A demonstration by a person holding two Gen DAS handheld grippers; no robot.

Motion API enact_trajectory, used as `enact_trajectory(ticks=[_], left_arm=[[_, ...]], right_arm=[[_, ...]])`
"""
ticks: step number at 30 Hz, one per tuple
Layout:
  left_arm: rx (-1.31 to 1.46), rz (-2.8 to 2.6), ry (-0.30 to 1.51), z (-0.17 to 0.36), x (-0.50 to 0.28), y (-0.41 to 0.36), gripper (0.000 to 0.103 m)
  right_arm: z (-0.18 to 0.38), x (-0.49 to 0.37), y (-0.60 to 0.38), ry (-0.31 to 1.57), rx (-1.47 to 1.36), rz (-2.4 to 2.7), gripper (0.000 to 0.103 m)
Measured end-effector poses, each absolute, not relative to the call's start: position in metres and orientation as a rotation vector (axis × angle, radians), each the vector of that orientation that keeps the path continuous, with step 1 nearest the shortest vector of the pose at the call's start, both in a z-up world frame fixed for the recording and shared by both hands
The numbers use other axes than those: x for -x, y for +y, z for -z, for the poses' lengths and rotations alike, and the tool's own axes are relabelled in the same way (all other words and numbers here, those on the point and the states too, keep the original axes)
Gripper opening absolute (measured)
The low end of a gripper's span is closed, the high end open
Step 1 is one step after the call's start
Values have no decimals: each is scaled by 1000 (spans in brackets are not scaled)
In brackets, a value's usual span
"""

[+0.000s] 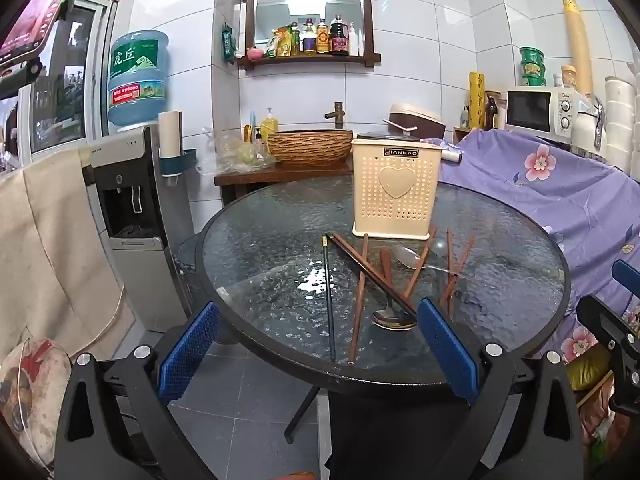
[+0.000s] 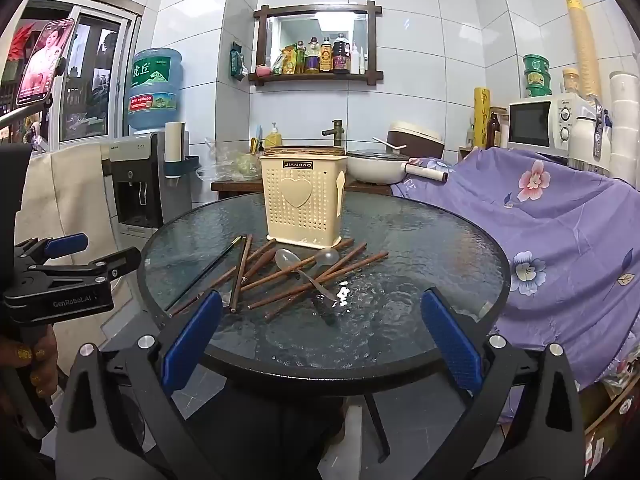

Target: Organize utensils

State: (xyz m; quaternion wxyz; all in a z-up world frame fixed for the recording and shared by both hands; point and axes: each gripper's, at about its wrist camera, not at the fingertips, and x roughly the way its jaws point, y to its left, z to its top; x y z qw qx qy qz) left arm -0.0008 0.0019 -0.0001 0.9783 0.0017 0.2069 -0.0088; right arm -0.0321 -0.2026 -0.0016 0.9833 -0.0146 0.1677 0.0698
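The cream perforated plastic utensil holder with a heart emblem [image 1: 396, 188] is standing upright toward the far side of the round dark-rimmed glass counter [image 1: 248, 364], open top up, so it is reading as the drop target. Everything to be sorted is lying loose in a crossed heap just in front of its base: brown wooden chopsticks [image 2: 304, 266], one black chopstick with a gold band [image 1: 329, 300], a clear plastic spoon [image 2: 286, 259] and a metal spoon with a dark bowl [image 1: 394, 318]. The pieces are overlapping, so a single one probably needs picking from the edge of the pile. The black chopstick is lying apart on the left side, the easiest first pick.

The left gripper [image 1: 318, 346] is hovering off the near rim of the counter, pointing forward at the pile, jaws spread wide and holding nothing. The right gripper [image 2: 320, 338] is doing the same from the right side, jaws equally wide, nothing between its blue pads [image 2: 452, 340]. In the right wrist view the left gripper is showing side-on at the left edge, held level in a hand [image 2: 34, 368] with painted nails.

The holder's inner compartments are not visible from here; it may already be holding something, cannot tell.

Nothing is gripped yet, so the task is looking to be at its start.
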Motion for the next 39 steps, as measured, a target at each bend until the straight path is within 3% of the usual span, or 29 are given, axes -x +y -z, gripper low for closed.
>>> enact_trajectory(ticks=[39], left_arm=[[-25,21,449,6,-4,1,97]], right_arm=[[4,33,-206,334,16,-134,98]])
